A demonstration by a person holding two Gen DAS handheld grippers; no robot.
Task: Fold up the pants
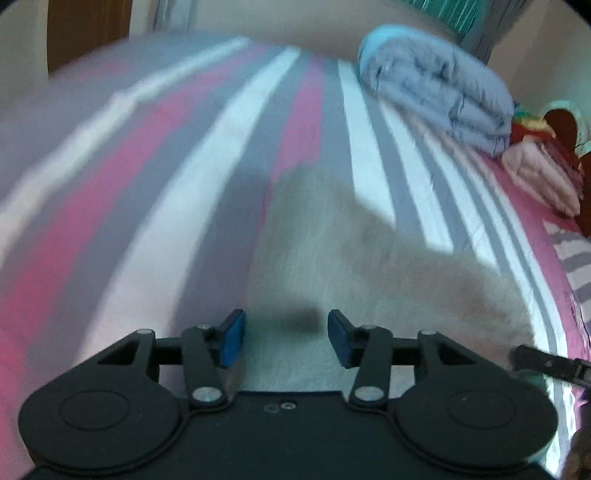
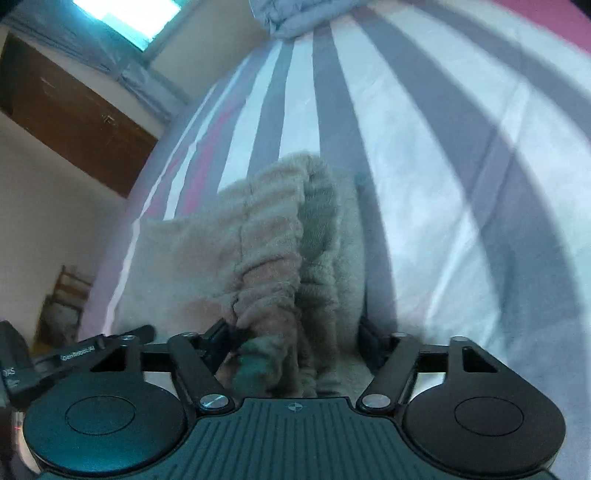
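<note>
The pants [image 1: 332, 251] are beige fleece and lie on a striped bed sheet [image 1: 184, 184]. In the left wrist view my left gripper [image 1: 286, 338] is open just above the fabric, blue pads apart, holding nothing. The view is blurred. In the right wrist view the gathered waistband of the pants [image 2: 280, 251] bunches between the fingers of my right gripper [image 2: 295, 343]. The jaws stand wide apart around the fabric. The fingertips are partly hidden by fleece. The right gripper's tip [image 1: 546, 363] shows at the left view's right edge.
A folded grey-blue quilt [image 1: 443, 85] and folded pink cloth [image 1: 543, 173] lie at the far right of the bed. A brown wardrobe [image 2: 74, 118], a window [image 2: 133, 18] and a chair [image 2: 62, 302] stand beyond the bed's left edge.
</note>
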